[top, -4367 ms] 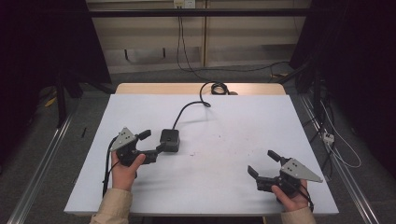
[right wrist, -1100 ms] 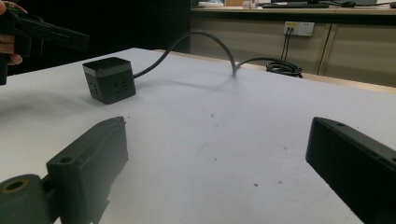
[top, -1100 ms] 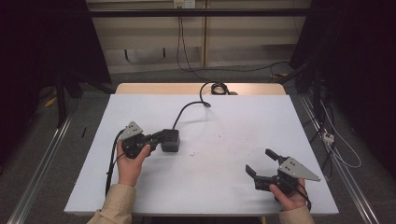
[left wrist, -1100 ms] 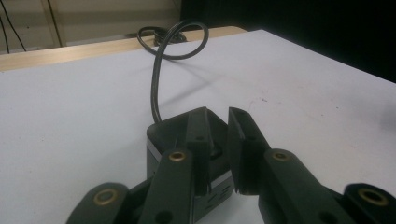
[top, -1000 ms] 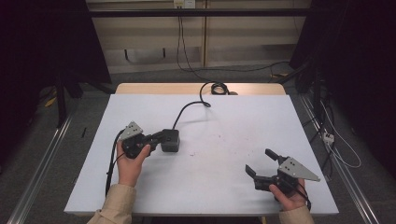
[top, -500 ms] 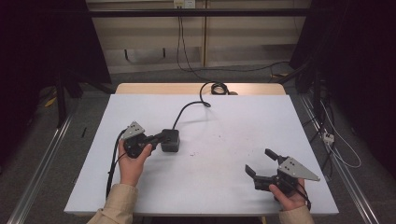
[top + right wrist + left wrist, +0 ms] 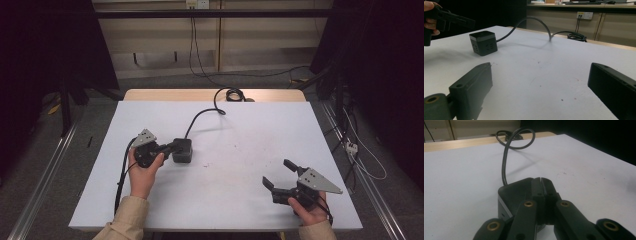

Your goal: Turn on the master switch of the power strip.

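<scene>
A white tabletop (image 7: 235, 165) stands in a dim room, dark curtains at either side and pale wall panels behind. In the left gripper view, the left gripper (image 7: 541, 185) has its two black jaws pressed flat together, nothing between them, their tips poised just over the top of a black power cube (image 7: 514, 192). The jaws have just been closing; four seconds ago they stood apart, pointing at the cube from a short way off, and about a second ago the gripper had already drawn up to it. In the high view the cube (image 7: 182, 150) sits left of the tabletop's middle, nearer the left edge than the right, and has not shifted from its earlier spot. Its black cable (image 7: 202, 116) curves away toward the far edge and ends in a coil there. The person's left hand (image 7: 142, 172) grips the tool, a beige sleeve (image 7: 125, 220) entering from the near edge. Near the tabletop's near right corner, the right gripper (image 7: 281, 175) rests in the right hand (image 7: 312, 210) with its jaws spread wide and empty, well apart from the cube, which it faces across bare white surface in the right gripper view; it has barely changed place across the earlier pictures.
</scene>
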Tool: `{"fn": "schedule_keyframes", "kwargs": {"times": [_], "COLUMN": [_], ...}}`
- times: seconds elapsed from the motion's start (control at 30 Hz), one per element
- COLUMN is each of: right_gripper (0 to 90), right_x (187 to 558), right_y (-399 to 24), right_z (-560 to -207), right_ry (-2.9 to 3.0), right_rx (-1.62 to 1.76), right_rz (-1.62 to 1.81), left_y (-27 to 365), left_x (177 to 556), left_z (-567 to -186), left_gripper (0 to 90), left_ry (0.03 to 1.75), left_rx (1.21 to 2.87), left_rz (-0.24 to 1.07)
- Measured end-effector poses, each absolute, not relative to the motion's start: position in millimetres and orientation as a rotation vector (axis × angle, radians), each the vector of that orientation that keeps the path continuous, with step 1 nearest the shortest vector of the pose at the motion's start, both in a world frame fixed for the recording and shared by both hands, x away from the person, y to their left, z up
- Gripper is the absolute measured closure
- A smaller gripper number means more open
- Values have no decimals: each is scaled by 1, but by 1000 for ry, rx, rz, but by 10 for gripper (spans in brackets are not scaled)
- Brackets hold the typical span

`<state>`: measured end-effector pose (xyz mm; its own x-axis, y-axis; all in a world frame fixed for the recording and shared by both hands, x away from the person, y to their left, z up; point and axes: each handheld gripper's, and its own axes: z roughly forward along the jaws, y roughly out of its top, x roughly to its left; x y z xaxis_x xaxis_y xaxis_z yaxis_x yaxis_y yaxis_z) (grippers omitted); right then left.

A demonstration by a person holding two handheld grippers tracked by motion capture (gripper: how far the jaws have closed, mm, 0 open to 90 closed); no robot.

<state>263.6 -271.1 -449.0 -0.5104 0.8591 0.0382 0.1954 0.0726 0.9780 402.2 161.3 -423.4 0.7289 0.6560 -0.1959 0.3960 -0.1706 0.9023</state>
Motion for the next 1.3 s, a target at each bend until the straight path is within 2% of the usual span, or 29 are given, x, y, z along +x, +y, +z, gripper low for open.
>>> {"fn": "schedule_keyframes", "kwargs": {"times": [1.3], "right_gripper": [50], "right_x": [264], "right_y": [-272], "right_z": [-449], "right_ry": [1778], "right_rx": [1046], "right_rz": [1478], "left_y": [154], "left_x": [408], "left_z": [-430], "left_gripper": [900], "left_ry": [843], "left_rx": [1825], "left_rz": [284]}}
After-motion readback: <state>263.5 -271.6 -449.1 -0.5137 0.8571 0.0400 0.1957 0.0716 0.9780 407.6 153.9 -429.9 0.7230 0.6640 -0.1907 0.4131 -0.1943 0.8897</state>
